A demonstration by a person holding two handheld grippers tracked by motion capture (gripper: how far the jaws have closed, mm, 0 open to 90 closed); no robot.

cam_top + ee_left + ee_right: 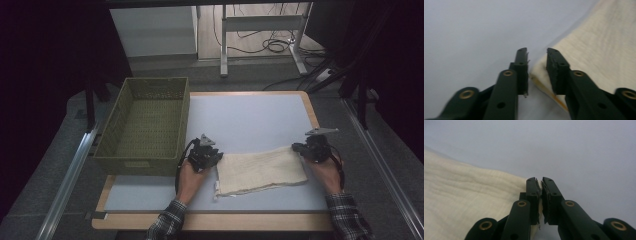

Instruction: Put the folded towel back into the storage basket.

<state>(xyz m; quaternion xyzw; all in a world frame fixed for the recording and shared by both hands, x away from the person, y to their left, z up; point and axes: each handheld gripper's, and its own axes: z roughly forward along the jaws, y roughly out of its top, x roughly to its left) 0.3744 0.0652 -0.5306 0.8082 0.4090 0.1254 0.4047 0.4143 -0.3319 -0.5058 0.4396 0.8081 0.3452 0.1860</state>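
A cream folded cloth point(262, 170) lies flat on the pale table top, between the two hands. My left gripper point(214, 156) sits at the cloth's near-left corner; in the left gripper view its jaws stand apart around the cloth's edge point(537, 71), open point(537, 53). My right gripper point(299, 148) is at the cloth's far-right corner. In the right gripper view the jaws point(539, 181) are pressed together on the cloth point(469, 200) corner.
An olive woven basket point(145, 122), with nothing inside, stands at the table's left, just beyond the left hand. The wooden table edge point(210, 220) runs along the front. A white desk frame point(260, 30) and cables lie on the floor behind.
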